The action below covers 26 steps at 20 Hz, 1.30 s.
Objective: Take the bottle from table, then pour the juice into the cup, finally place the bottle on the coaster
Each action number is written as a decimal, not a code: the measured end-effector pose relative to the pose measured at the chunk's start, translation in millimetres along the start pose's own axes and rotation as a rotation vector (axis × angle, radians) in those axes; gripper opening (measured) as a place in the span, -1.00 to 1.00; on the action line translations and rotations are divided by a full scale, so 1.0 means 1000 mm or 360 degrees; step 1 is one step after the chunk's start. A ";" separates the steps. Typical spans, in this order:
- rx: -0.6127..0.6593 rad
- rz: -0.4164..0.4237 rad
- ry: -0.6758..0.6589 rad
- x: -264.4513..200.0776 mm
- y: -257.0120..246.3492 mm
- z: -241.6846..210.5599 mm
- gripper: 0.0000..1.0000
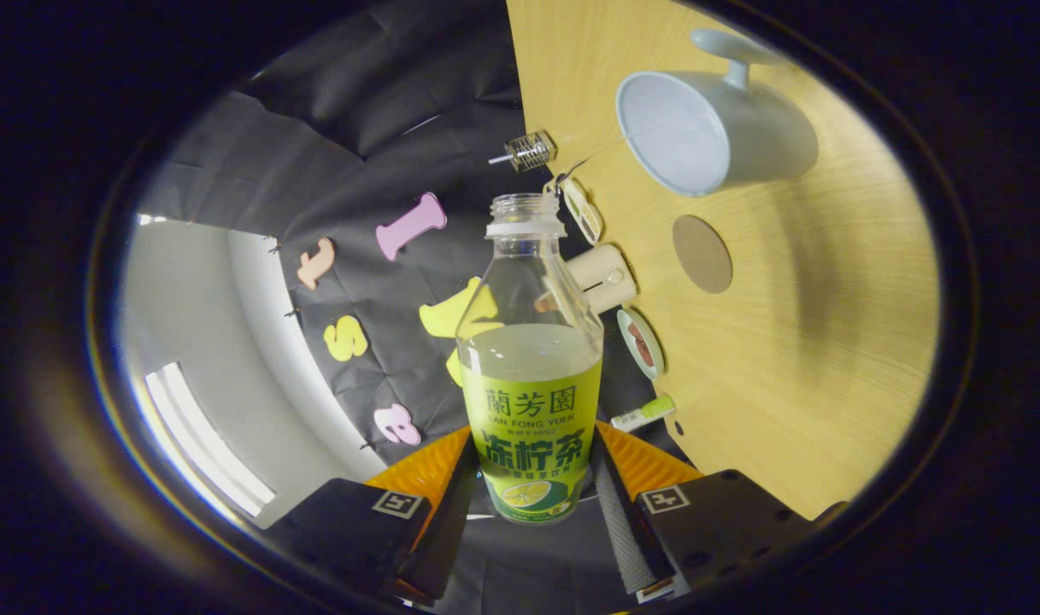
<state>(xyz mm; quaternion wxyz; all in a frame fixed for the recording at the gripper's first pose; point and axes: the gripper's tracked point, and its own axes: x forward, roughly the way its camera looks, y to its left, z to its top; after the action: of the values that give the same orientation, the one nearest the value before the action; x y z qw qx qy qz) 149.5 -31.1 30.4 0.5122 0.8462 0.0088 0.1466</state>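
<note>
Clamping the uncapped bottle (pixel 530 376) by its label between both fingers, the gripper (pixel 532 500) has it rolled sideways, mouth aimed toward the cup (pixel 699 128) at one o'clock, coaster (pixel 702 254) just below, ready for pouring.

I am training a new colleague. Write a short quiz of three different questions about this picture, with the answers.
1. True or false: the bottle has its cap off.
2. What are the tongs doing? A) hanging open above the cup B) shut on the bottle C) pressing on the coaster
3. Fill in: the round brown coaster lies on the wooden table just next to the pale ____.

Key
1. True: the neck is open and liquid fills about half of the bottle.
2. B: both fingers press on the bottle's labelled lower part.
3. Cup: it is apart from the coaster, and the bottle mouth is not yet over it.
</note>
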 end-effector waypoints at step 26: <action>0.0258 0.0082 -0.0007 -0.002 0.024 -0.002 0.54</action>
<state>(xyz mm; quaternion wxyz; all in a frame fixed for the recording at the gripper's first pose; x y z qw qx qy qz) 144.1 -40.8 51.6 0.4381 0.8852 -0.0020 0.1567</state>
